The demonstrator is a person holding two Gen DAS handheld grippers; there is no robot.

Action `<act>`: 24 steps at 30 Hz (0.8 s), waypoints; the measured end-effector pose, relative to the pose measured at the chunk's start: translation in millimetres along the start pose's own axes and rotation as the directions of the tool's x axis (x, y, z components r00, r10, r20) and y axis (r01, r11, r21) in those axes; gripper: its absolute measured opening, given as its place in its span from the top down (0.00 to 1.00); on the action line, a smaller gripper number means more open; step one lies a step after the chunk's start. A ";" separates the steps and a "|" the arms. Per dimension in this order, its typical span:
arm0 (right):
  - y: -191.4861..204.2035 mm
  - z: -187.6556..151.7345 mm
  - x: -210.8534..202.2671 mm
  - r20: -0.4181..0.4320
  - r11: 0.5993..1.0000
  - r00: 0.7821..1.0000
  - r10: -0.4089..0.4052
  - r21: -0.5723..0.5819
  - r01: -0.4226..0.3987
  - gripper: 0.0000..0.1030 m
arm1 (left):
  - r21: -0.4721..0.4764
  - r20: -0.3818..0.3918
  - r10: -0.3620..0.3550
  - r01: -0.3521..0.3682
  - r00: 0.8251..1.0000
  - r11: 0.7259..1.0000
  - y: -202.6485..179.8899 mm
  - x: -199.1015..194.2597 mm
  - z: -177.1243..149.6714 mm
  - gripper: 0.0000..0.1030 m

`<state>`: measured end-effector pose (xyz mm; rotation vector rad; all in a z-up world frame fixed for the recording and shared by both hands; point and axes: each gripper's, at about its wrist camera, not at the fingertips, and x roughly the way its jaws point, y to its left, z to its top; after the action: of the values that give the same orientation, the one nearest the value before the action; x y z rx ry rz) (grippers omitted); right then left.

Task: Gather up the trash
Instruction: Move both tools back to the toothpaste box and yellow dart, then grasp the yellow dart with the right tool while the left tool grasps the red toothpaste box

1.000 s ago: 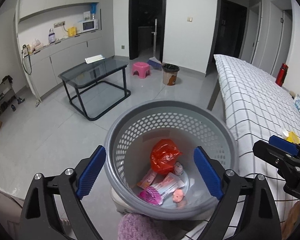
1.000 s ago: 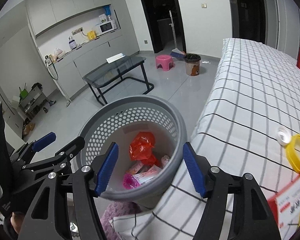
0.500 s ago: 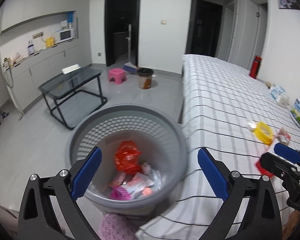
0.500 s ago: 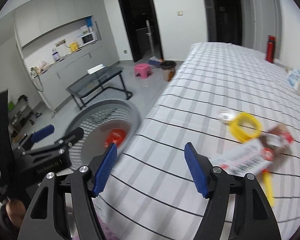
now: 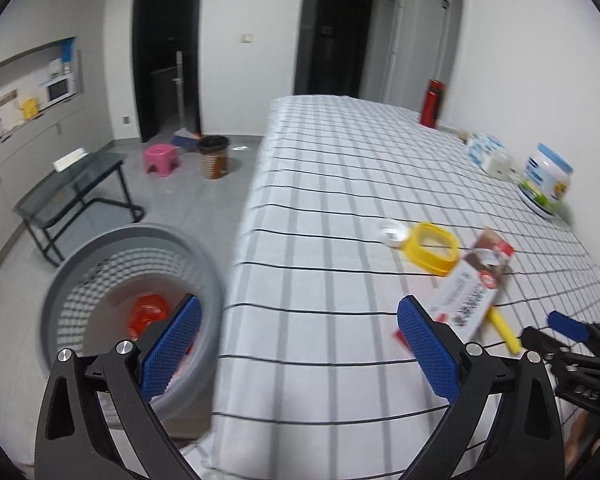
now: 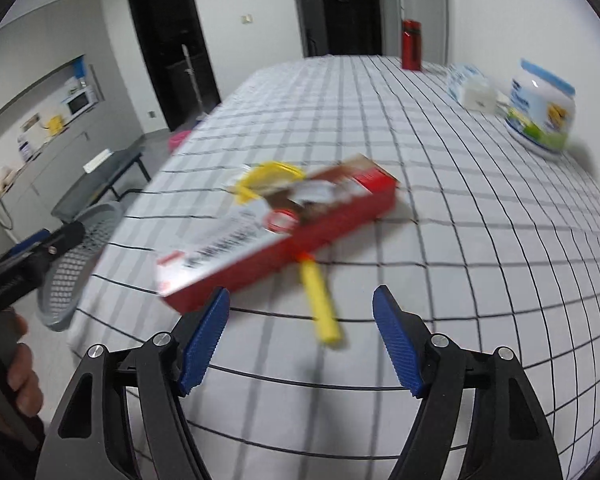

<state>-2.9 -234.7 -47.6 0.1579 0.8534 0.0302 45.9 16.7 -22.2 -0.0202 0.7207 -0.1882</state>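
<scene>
A grey perforated basket (image 5: 132, 248) stands on the floor by the table's left edge, with a red bag (image 5: 146, 312) and other wrappers inside. On the checked cloth (image 5: 339, 200) lie a red-and-white box (image 6: 276, 232), a yellow stick (image 6: 319, 304) partly under it, a yellow ring (image 6: 268, 174) and a white cap (image 5: 393, 234). My left gripper (image 5: 300, 344) is wide open over the table's edge, empty. My right gripper (image 6: 300, 340) hovers just short of the box and stick, its jaws opening with nothing between them.
A blue-lidded jar (image 6: 541, 112), a tissue pack (image 6: 473, 88) and a red bottle (image 6: 411, 44) stand along the far right of the table. On the floor to the left are a glass side table (image 5: 76, 184), a pink stool (image 5: 162, 158) and a brown bin (image 5: 214, 156).
Both grippers have swung right, from over the basket to over the checked table. The box, stick and ring now lie in front of the right gripper. Both jaws have widened.
</scene>
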 end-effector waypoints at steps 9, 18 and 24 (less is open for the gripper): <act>-17.2 -1.3 32.4 -0.084 0.999 0.995 -0.052 -0.004 0.052 0.32 | 0.062 -0.023 -0.034 0.035 0.999 0.997 -37.1 16.2 5.9 0.06; -8.7 2.8 43.9 -0.097 0.997 0.994 -0.055 -0.051 0.051 0.48 | 0.082 -0.039 -0.032 0.035 0.999 0.996 -47.8 25.7 8.2 0.06; -5.9 3.4 43.2 -0.087 0.996 0.995 -0.057 -0.075 0.050 0.85 | 0.106 -0.043 -0.043 0.047 0.998 0.993 -55.4 26.8 8.2 0.06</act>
<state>27.8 -237.1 -78.6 0.0660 0.9440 0.0177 61.9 -42.9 -29.0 0.0701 0.7498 -0.2707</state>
